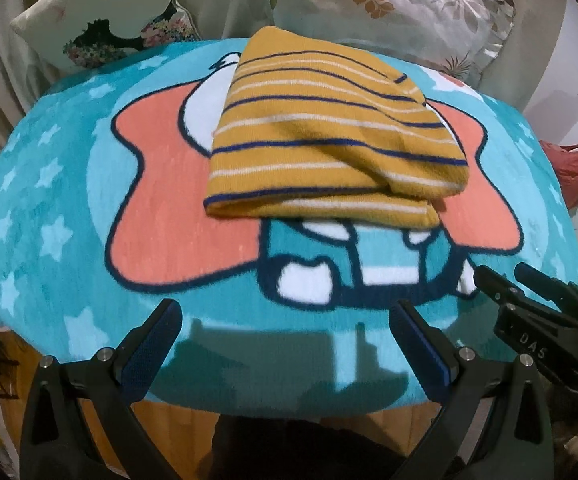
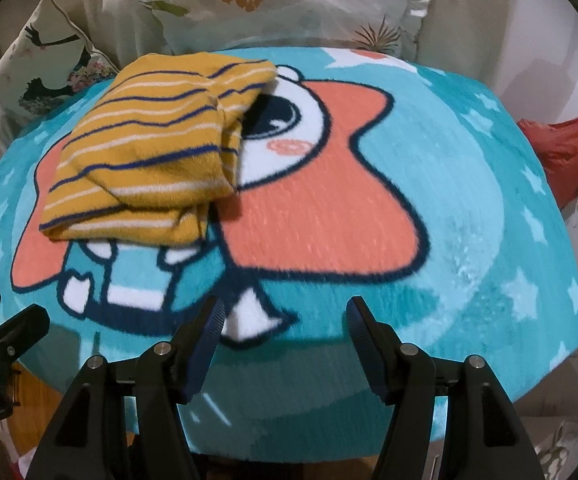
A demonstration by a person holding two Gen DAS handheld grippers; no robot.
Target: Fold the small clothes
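Left wrist view shows the folded mustard striped garment (image 1: 329,136) lying on the far middle of the turquoise cartoon rug (image 1: 69,208), its long axis running from the near folded edge away toward the floral pillows (image 1: 389,4), narrowing at the far end. Stripes run crosswise to that axis. Both the left gripper (image 1: 289,320) and the right gripper (image 2: 285,316) hang over the rug's near edge with jaws spread apart and nothing between them, well short of the garment.
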